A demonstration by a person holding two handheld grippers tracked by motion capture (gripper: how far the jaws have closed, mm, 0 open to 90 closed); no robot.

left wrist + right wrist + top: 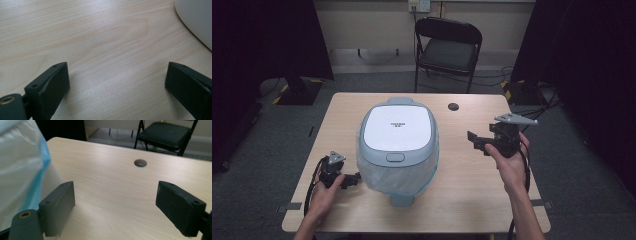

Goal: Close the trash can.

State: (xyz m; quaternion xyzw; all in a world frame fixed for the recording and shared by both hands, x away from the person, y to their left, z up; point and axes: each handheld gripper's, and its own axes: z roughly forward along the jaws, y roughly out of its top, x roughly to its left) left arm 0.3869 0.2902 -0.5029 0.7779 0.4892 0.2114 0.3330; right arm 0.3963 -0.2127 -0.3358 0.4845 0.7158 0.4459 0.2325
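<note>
At the near edge of the wooden table [462, 195] the person's forearms come in, one at each side. The left hand [323, 192] holds the left gripper [353, 179] low over the tabletop, its tips just beside the near-left flank of a bin [398, 150]; in the left gripper view its jaws stand wide apart with bare wood between them and the bin's pale wall [197, 20] curving in at the upper right. The bin is a white, roughly oval one with a grey-rimmed lid [397, 128] and a plastic bag with a blue edge [432, 172] draped over its sides. It sits at the middle of the table, long axis running near to far, with its grey foot pedal [402, 200] pointing toward the person. Farther back on the right, the right hand [508, 160] holds the right gripper [475, 141] raised above the table, apart from the bin and aimed left at it; its jaws are spread wide, gripping nothing. In the right gripper view the bag [22, 170] lies at the left and a round cable hole [140, 163] beyond. Past the table's far edge stands a black folding chair [447, 50].
</note>
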